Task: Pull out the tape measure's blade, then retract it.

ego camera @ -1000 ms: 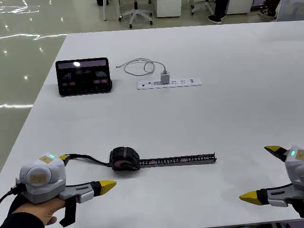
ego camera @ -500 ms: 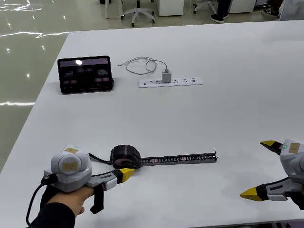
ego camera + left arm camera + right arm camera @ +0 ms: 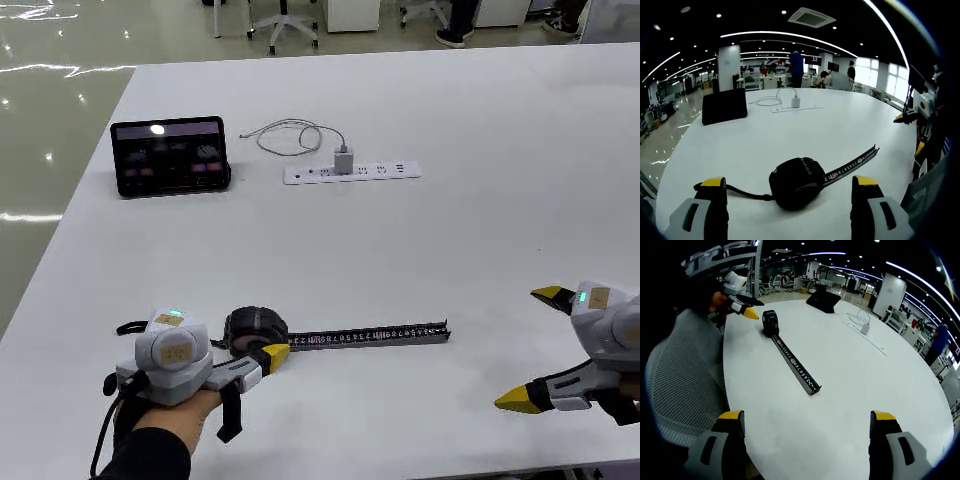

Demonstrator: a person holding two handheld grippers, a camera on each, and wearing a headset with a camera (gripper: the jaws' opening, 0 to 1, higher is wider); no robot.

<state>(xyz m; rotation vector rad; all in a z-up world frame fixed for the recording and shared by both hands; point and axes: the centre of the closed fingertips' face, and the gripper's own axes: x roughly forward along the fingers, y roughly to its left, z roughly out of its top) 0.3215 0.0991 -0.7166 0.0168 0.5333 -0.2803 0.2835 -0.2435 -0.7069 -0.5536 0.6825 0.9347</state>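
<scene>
While the tape measure (image 3: 256, 330) is lying near the front edge of the white table (image 3: 420, 250), its blade (image 3: 375, 336) is stretching flat to the right of the black case (image 3: 797, 177), pulled out, with its hooked end resting on the tabletop. The left gripper (image 3: 790, 181) is hovering low at the case with its jaws spread wide, one on each side. In the head view one yellow tip is sitting just beside the spot where the blade leaves the case, though whether it is actually touching is hard to tell. A black strap (image 3: 742, 192) is trailing from the case toward the left jaw. The right gripper (image 3: 528, 347) is hanging well apart from the blade's end, off to the right, its jaws also wide apart and holding nothing. Farther back a dark tablet (image 3: 168, 157) is standing propped up, and beside it a white power strip (image 3: 350, 172) is lying with a charger (image 3: 345, 160) plugged in, its cable (image 3: 290, 138) looping behind.
</scene>
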